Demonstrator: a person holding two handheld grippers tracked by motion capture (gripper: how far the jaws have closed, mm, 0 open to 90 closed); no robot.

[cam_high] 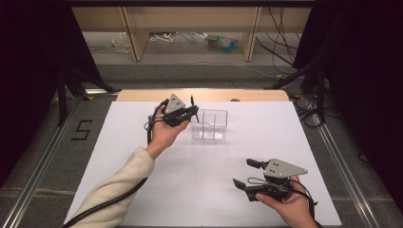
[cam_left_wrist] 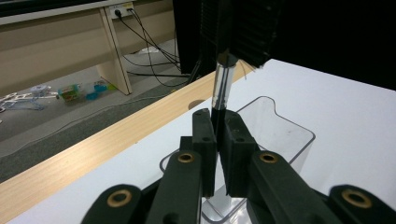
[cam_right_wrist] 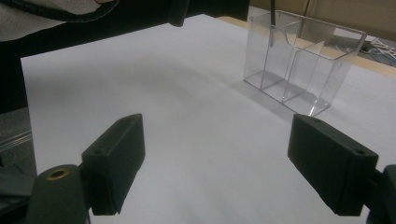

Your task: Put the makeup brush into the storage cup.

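Observation:
A clear plastic box (cam_high: 209,124) with compartments stands on the white tabletop (cam_high: 190,185) toward the far side. My left gripper (cam_high: 194,112) hovers at the box's left end, shut on a slim pen (cam_high: 192,101) that points down. In the left gripper view the pen (cam_left_wrist: 221,86), clear-barrelled with dark ends, stands upright between the closed jaws (cam_left_wrist: 217,135) above the box (cam_left_wrist: 285,128). In the right gripper view the pen's lower end (cam_right_wrist: 272,25) hangs inside the leftmost compartment of the box (cam_right_wrist: 303,58). My right gripper (cam_high: 244,172) is open near the front right, holding nothing (cam_right_wrist: 219,154).
A wooden strip (cam_high: 142,95) runs along the table's far edge. Beyond it are a floor with cables and litter (cam_high: 223,43) and wooden furniture legs (cam_high: 135,35). Dark curtains flank both sides. Metal rails (cam_high: 340,166) border the table.

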